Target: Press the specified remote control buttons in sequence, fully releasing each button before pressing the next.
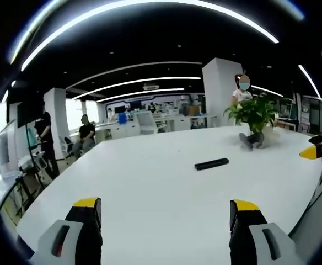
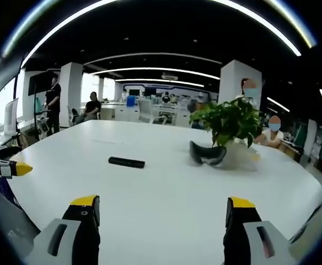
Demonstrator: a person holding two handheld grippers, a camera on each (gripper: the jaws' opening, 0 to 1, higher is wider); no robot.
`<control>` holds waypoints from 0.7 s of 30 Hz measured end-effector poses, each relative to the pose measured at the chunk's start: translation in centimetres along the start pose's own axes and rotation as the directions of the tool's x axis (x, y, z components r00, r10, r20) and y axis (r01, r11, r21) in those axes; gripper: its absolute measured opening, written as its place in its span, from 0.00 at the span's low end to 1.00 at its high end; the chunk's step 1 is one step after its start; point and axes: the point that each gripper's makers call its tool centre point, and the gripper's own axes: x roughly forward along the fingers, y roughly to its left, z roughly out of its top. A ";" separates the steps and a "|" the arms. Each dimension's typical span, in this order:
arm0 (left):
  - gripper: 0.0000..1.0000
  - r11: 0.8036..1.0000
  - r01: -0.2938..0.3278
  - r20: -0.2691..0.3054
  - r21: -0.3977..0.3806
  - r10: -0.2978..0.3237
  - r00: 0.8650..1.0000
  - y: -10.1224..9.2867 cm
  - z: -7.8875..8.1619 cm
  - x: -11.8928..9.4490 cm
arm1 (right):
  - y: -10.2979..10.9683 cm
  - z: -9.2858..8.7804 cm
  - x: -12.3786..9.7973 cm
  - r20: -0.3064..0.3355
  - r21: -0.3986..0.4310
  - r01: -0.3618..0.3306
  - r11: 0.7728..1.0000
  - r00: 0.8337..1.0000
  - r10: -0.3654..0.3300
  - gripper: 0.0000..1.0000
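Slim black remote (image 1: 211,164) lying flat on the white tabletop (image 1: 150,187), well ahead of both tools; left tool (image 1: 165,212) and right tool (image 2: 160,210) both wide open, holding nothing.

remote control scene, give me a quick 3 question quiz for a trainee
1. True or false: the remote control lies flat on the white table.
2. What stands behind the remote? A) potted plant B) laptop C) kettle
3. Are the left gripper and right gripper open or shut?

Key: 1 true; 2 A; 3 both open, holding nothing.
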 end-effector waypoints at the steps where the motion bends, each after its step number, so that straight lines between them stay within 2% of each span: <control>1: 1.00 1.000 -0.004 -0.004 0.005 0.004 1.000 0.1 0.0 0.0 | 0.1 0.0 0.0 0.000 -0.004 -0.007 1.000 1.000 0.007 0.94; 6: 1.00 1.000 -0.013 0.022 -0.026 0.014 1.000 0.3 0.6 -0.4 | 0.4 -0.1 0.1 -0.004 -0.014 -0.019 1.000 1.000 0.019 0.94; 12: 1.00 0.998 -0.044 -0.043 -0.034 0.043 0.998 0.7 -0.4 -0.4 | 0.5 -0.1 0.1 -0.008 -0.013 -0.023 1.000 1.000 0.023 0.93; 15: 1.00 0.997 -0.059 -0.014 -0.053 0.059 0.998 1.1 0.2 -0.7 | 0.5 -0.1 0.1 -0.006 -0.014 -0.024 1.000 1.000 0.024 0.93; 21: 1.00 0.998 -0.046 -0.038 -0.039 0.044 0.998 0.7 -0.3 -0.5 | 0.5 -0.2 0.1 -0.011 -0.012 -0.023 1.000 1.000 0.022 0.92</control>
